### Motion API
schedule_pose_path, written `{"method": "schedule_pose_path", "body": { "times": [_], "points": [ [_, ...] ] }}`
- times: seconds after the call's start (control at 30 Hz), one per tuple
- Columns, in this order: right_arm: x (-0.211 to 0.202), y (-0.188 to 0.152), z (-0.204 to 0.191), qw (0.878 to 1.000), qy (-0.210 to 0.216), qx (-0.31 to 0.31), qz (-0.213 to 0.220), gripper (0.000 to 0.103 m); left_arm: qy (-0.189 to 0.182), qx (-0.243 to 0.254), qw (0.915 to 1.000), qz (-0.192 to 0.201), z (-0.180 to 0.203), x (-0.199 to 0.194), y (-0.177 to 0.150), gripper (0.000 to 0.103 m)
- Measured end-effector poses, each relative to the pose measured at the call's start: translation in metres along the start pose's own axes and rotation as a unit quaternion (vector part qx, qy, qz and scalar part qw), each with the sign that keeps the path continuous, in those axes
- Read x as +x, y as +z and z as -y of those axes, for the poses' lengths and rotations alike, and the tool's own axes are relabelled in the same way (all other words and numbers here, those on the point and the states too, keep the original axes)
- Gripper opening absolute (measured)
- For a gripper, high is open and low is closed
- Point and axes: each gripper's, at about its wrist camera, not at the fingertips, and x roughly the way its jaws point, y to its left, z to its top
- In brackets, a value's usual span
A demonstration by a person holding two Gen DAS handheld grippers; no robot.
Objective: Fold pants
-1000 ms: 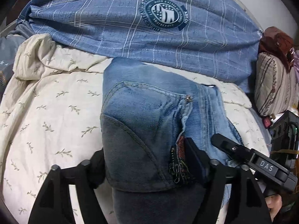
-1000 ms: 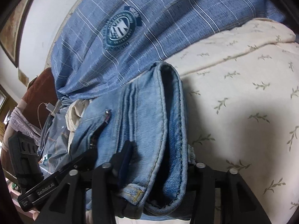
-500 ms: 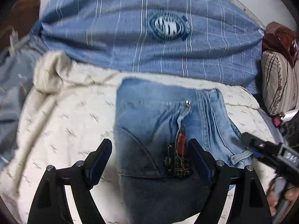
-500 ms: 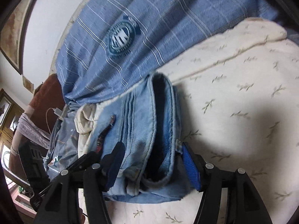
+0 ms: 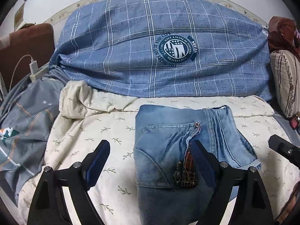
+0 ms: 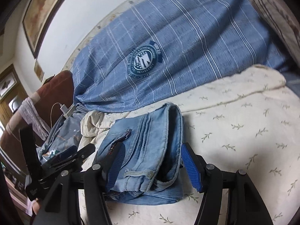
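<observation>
The folded light-blue jeans (image 5: 168, 146) lie in a compact stack on the cream leaf-print bedspread (image 5: 84, 136); they also show in the right wrist view (image 6: 146, 150). My left gripper (image 5: 151, 157) is open, its jaws wide apart over the left part of the stack, one finger beside the pocket zipper. My right gripper (image 6: 151, 161) is open, its blue pads (image 6: 189, 166) on either side of the stack's near end, not pinching it. The left gripper also shows at the left of the right wrist view (image 6: 61, 161).
A big blue plaid pillow (image 5: 159, 52) with a round badge lies behind the jeans. Grey bedding (image 5: 24, 123) and a white charger (image 5: 33, 67) sit at the left. A striped cushion (image 5: 285, 82) stands at the right. The bedspread (image 6: 243, 131) spreads right of the jeans.
Both grippers opened and let go of the jeans, then drew back and up. The folded stack now rests on the bed.
</observation>
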Motion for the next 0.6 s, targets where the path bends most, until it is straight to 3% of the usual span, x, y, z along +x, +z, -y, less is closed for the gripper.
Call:
{"method": "schedule_pose_path", "body": {
  "times": [0.43,0.6],
  "points": [
    [-0.012,-0.004,-0.018,0.999,-0.01,-0.049,0.021,0.065,0.056,0.026,0.9972,0.043,0.008,-0.022,0.002,0.091],
    [-0.003,-0.006,-0.015,0.999,-0.023,-0.049,0.0,0.065,0.048,0.019,0.9981,0.033,0.001,-0.021,0.002,0.091]
  ]
}}
